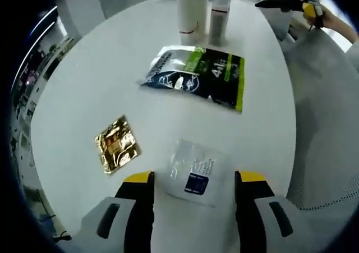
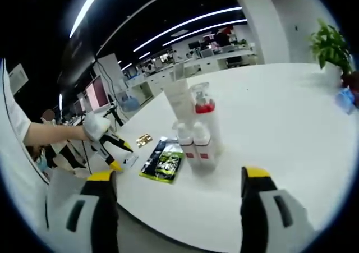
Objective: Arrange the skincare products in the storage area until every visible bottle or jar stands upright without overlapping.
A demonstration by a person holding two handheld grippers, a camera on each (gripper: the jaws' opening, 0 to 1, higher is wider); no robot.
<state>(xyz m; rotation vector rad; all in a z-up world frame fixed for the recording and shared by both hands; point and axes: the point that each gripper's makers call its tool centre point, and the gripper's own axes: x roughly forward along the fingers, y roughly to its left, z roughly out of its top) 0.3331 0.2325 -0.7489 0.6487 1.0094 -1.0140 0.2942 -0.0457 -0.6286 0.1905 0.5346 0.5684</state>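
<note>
A round white table (image 1: 84, 84) carries upright bottles (image 1: 192, 9), a dark sachet (image 1: 196, 76), a gold packet (image 1: 116, 143) and a clear packet (image 1: 193, 171).

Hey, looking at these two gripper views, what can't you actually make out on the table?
- Left gripper view: the white bottles are cut off at the top edge, caps unseen.
- Left gripper view: print on the clear sachet is too small to read.
- Right gripper view: the gold sachet is too small to identify.
- Right gripper view: the left hand-held gripper hides part of the clear sachet.

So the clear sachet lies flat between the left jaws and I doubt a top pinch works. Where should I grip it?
Probably by its near edge: the clear sachet lies flat on the table, too thin to straddle. Bring the open left gripper in low from the near side.
</note>
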